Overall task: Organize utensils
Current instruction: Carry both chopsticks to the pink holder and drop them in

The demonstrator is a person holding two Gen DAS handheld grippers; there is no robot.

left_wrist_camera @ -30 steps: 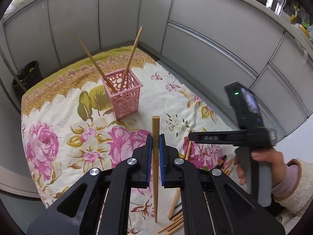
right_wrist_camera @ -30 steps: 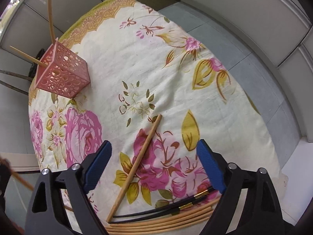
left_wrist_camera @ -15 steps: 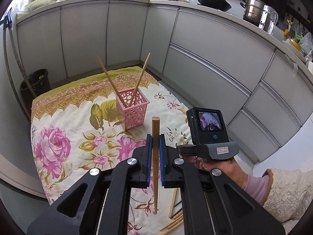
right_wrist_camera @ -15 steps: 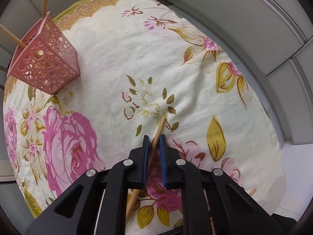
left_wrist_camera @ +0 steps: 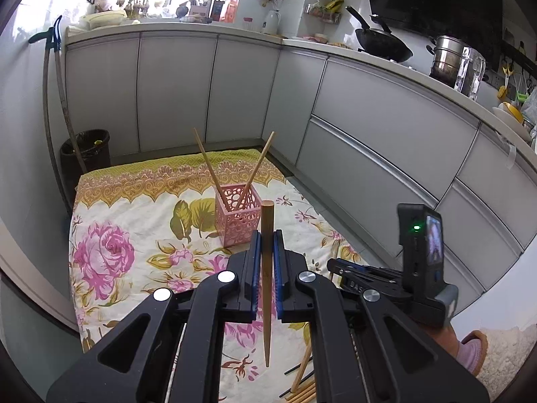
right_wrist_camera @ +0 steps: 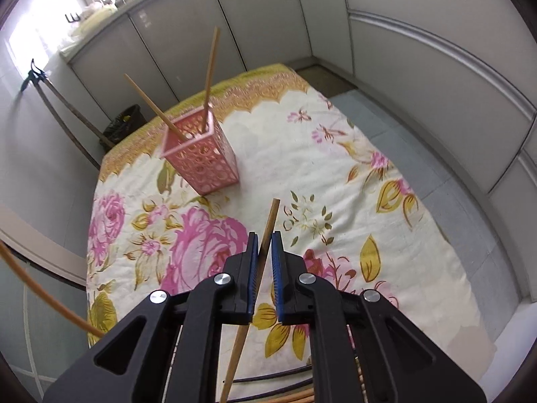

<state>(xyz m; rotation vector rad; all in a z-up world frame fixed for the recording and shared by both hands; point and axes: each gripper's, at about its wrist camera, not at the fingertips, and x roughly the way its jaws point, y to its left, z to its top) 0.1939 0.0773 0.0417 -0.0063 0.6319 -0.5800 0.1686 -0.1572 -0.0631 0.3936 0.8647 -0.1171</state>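
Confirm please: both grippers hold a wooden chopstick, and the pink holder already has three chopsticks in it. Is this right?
Not quite: the pink holder has two chopsticks, not three, as the left wrist view shows. The left gripper and the right gripper do each hold a wooden chopstick.

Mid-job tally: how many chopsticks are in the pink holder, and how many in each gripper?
Pink holder: 2 chopsticks
Left gripper: 1 chopstick
Right gripper: 1 chopstick
Total: 4, loose pile on the cloth not counted.
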